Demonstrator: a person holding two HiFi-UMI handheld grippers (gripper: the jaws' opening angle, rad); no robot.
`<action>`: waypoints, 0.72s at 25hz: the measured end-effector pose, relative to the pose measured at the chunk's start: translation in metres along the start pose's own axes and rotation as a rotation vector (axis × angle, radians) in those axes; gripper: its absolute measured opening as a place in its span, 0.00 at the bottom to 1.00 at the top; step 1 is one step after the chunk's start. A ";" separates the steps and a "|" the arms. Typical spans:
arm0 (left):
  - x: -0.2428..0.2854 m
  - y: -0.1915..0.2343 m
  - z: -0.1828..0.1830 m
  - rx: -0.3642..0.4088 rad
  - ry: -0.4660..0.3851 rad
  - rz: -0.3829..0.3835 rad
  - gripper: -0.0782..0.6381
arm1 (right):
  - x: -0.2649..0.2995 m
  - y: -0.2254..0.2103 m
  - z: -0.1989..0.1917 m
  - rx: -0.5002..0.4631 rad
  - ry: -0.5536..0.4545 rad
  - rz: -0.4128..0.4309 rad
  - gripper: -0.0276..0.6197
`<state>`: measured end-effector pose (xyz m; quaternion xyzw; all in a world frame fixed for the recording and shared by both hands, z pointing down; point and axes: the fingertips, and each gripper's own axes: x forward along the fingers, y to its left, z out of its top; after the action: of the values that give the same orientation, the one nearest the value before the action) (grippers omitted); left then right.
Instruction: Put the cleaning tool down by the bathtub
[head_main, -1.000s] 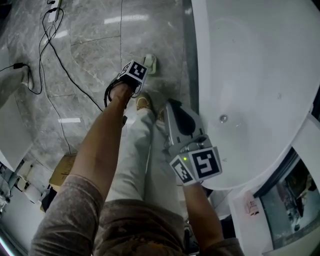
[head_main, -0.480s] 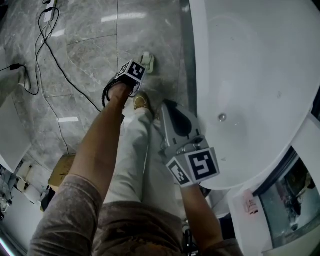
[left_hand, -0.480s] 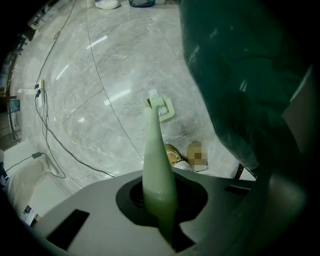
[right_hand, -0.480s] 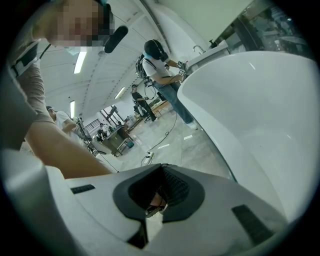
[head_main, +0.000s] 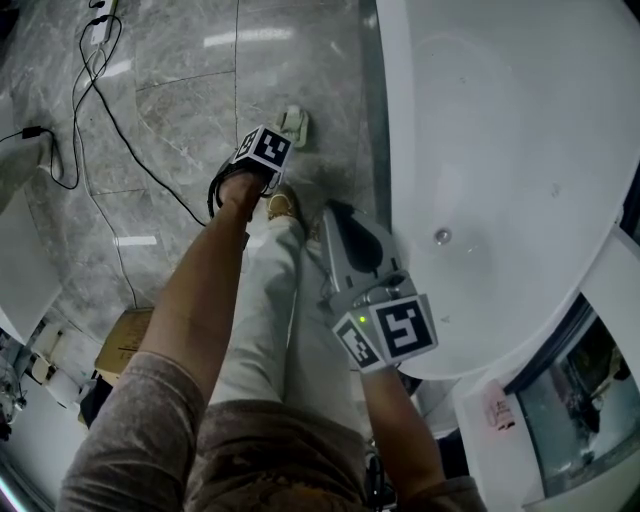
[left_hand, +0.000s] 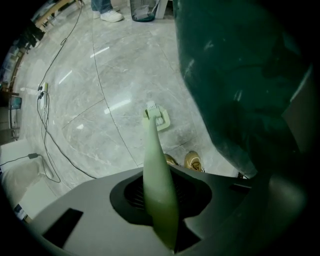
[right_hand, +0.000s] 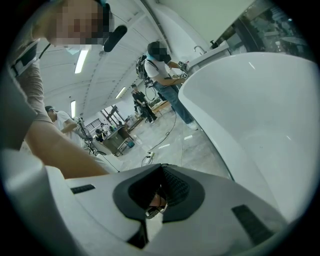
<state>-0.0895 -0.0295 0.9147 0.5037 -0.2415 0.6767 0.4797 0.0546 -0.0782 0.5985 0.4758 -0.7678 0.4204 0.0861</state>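
The cleaning tool is a pale green brush. Its head rests on the marble floor beside the white bathtub. In the left gripper view the brush handle runs up from the brush head and stands between the jaws of my left gripper. The jaws are opening, with dark gaps on both sides of the handle. In the head view my left gripper hangs low over the floor, just left of the tub. My right gripper hovers by the tub rim, shut and empty.
Black cables and a power strip lie on the floor at left. The person's shoes stand just behind the brush. A cardboard box sits at lower left. Other people work at a counter beyond the tub.
My right gripper has drifted a little to the left. The left gripper stays over the brush, whose head has not moved on the floor.
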 end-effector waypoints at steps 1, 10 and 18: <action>-0.002 -0.001 0.000 -0.004 -0.010 -0.006 0.22 | -0.001 0.001 0.001 -0.001 -0.001 0.001 0.04; -0.025 -0.005 -0.004 -0.062 -0.070 -0.052 0.27 | -0.007 0.013 0.009 -0.017 -0.004 0.011 0.04; -0.066 -0.012 -0.018 -0.123 -0.131 -0.085 0.30 | -0.022 0.036 0.022 -0.007 -0.010 0.008 0.04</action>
<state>-0.0852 -0.0363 0.8458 0.5263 -0.2921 0.6050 0.5213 0.0430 -0.0729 0.5526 0.4745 -0.7716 0.4157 0.0820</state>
